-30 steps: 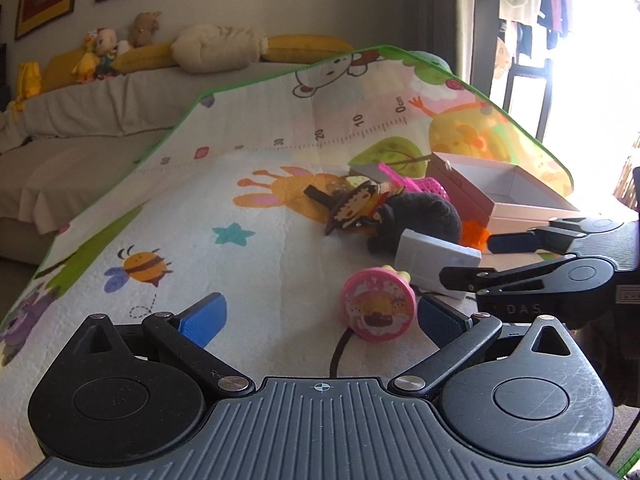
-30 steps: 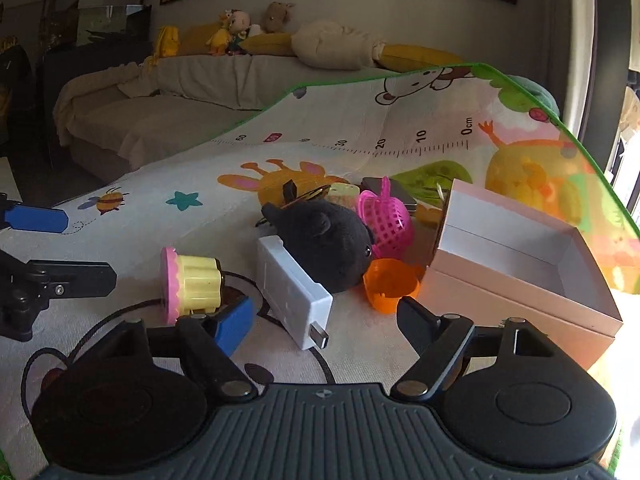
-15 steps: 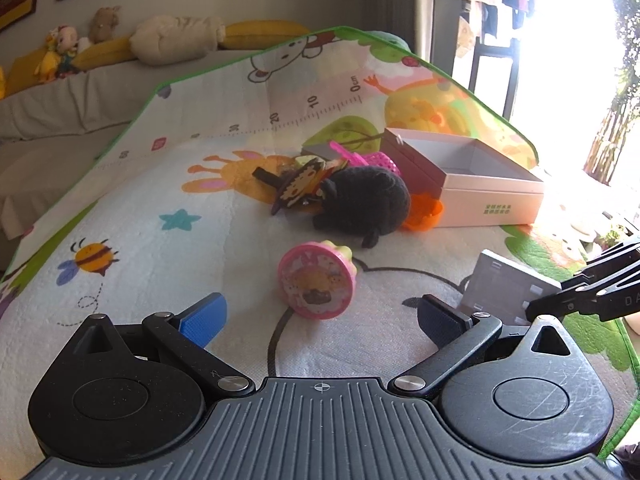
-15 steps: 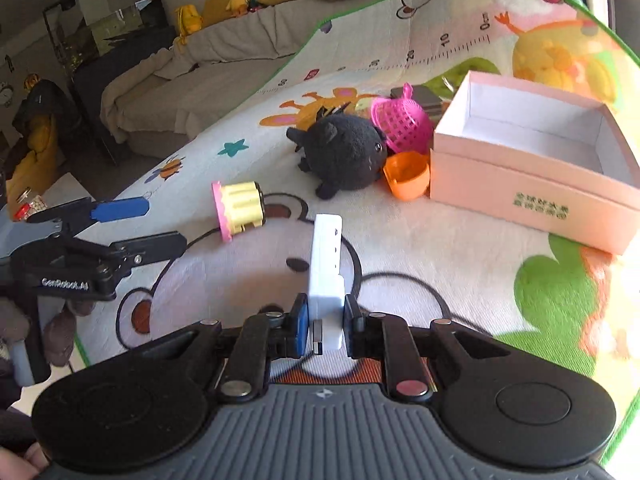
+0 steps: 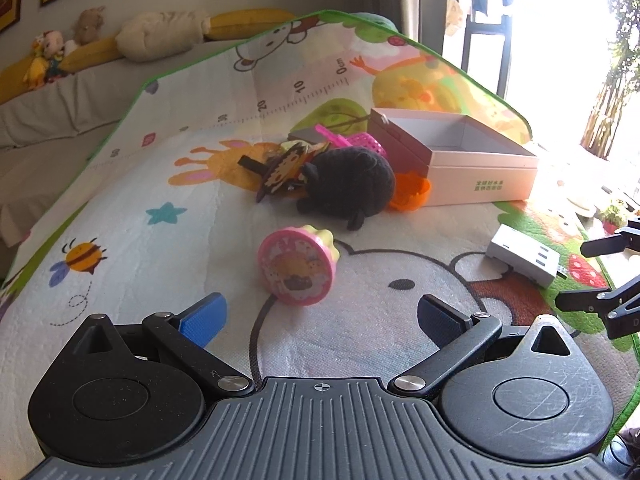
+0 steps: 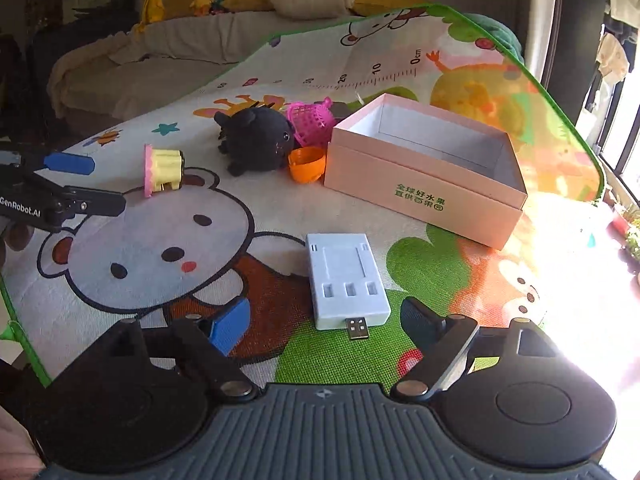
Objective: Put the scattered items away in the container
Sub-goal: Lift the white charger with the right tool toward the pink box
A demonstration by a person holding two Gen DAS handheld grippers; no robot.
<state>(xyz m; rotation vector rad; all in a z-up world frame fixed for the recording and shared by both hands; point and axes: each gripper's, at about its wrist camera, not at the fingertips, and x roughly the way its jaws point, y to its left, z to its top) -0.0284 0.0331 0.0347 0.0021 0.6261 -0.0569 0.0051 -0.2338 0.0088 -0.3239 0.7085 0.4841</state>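
Play mat (image 6: 280, 208): right tool (image 6: 324, 324) just spread, white charger (image 6: 346, 280) released.

1. Flat grey card (image 5: 306, 135) behind the black plush toy (image 5: 352, 176): mostly hidden, kind unreadable.
2. Pink plastic mesh basket (image 6: 310, 120): lower part hidden by the plush.
3. Right gripper (image 5: 598, 272): body cut by the left-wrist view's edge.
4. Window side (image 6: 600, 220) past the pink cardboard box (image 6: 420, 184): glare-washed.

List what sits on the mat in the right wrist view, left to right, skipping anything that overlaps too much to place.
Left gripper → cupcake toy → black plush → orange cup → white USB charger → pink box. The pink basket is left out: it overlaps the plush and cup.
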